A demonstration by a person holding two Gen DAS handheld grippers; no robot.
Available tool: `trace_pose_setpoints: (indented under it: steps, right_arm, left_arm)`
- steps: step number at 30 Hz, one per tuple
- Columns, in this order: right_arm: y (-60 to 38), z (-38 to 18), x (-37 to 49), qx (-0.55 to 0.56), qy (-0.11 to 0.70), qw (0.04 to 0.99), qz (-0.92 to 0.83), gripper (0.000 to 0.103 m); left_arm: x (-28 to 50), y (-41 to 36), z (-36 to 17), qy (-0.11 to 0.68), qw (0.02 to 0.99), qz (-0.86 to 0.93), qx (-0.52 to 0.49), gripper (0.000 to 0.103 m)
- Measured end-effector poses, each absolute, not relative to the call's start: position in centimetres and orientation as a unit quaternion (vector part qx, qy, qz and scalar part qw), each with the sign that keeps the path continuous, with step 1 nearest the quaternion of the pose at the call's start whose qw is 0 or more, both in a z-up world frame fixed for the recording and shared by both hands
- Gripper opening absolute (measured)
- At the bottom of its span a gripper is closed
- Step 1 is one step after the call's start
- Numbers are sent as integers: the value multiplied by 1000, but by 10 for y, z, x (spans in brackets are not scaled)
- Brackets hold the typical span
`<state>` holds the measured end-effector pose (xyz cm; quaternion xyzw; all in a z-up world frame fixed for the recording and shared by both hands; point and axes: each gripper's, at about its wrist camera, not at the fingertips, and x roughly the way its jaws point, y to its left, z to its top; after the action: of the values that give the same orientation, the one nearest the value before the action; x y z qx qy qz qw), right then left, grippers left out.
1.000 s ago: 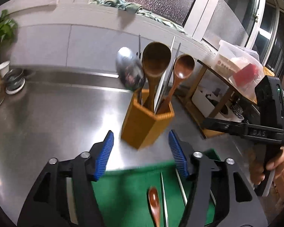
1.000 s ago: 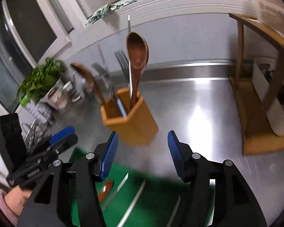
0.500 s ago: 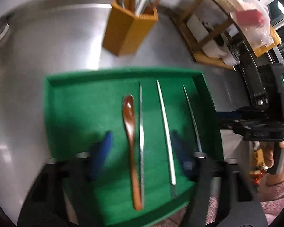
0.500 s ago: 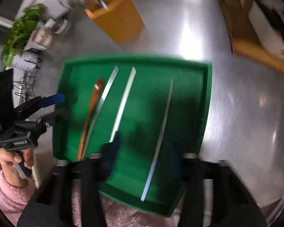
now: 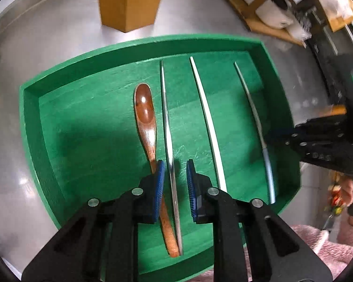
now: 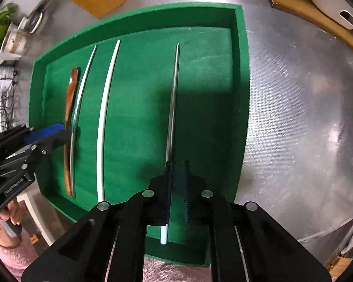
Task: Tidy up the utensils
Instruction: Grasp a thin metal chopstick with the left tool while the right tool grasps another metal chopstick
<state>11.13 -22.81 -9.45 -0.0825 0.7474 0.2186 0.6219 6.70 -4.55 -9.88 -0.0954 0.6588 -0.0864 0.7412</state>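
Now we work in the green tray point(image 5: 47, 155). Left claw point(image 5: 174, 181), narrowing, straddles the steel chopstick point(image 5: 167, 122) without pressing; right claw point(image 6: 176, 188) pinches the chopstick at three o'clock point(image 6: 173, 108). Close squarely before lifting.

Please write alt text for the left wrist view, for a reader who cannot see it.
The left gripper points down into a green tray, its jaws just closing around a silver chopstick without touching it yet. A wooden spoon lies beside it, and two more chopsticks lie further right.
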Motion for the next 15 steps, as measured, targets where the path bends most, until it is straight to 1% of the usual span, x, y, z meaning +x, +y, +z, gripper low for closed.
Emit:
trace_pose_setpoints:
  steps: [6, 8, 10, 11, 13, 15]
  right_arm:
    - [-217, -99, 111, -103, 759, 609, 205, 9]
    - [-208, -102, 111, -117, 761, 607, 198, 7]
    - [-205, -105, 110, -124, 761, 607, 190, 7]
    - [-203, -105, 108, -129, 760, 609, 186, 7]
    - [-198, -106, 105, -130, 762, 607, 185, 12]
    - [-196, -108, 106, -92, 779, 591, 191, 12]
  left_arm:
    - [81, -63, -108, 688, 721, -76, -47, 17]
    - [86, -70, -109, 696, 714, -73, -31, 17]
    - [91, -76, -111, 702, 709, -67, -21, 17]
    - [92, -77, -111, 704, 707, -65, -20, 17]
    - [98, -81, -112, 707, 704, -59, -25, 17]
    - [100, -80, -112, 707, 703, -61, -35, 19]
